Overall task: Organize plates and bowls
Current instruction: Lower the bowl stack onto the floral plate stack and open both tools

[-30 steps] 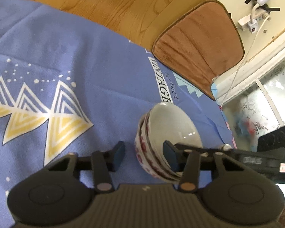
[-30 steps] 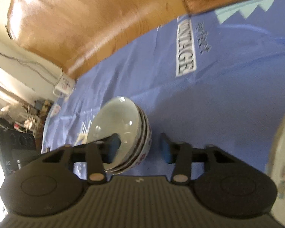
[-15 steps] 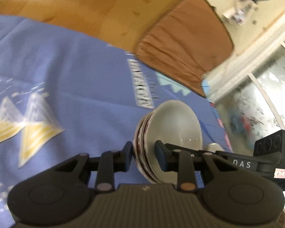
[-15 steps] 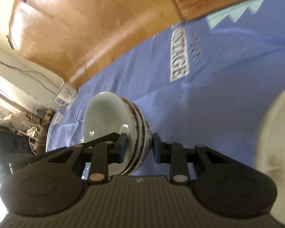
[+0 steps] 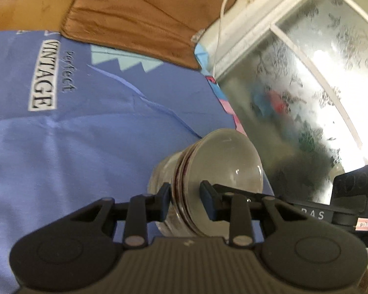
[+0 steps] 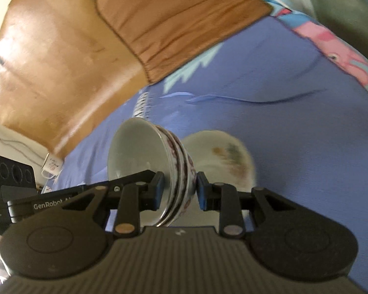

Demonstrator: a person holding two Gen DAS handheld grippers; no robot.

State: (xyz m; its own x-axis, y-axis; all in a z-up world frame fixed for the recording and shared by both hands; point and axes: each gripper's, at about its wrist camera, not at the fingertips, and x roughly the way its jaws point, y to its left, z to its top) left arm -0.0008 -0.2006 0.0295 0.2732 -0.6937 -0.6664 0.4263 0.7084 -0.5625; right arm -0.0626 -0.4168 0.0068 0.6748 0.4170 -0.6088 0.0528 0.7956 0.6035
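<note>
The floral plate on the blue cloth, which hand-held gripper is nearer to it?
Right. The right hand-held gripper, gripping the stacked bowls, has the floral plate just beyond its fingertips. The left hand-held gripper grips the stack's opposite rim.

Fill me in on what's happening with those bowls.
A person is working with two handheld tools, both clamped on the same stack of nested bowls at opposite sides of its rim. The left tool and the right tool each have one finger inside the top bowl and one outside the stack. The stack is held above the blue cloth. A white flowered plate lies on the cloth just beyond it in the right wrist view.
</note>
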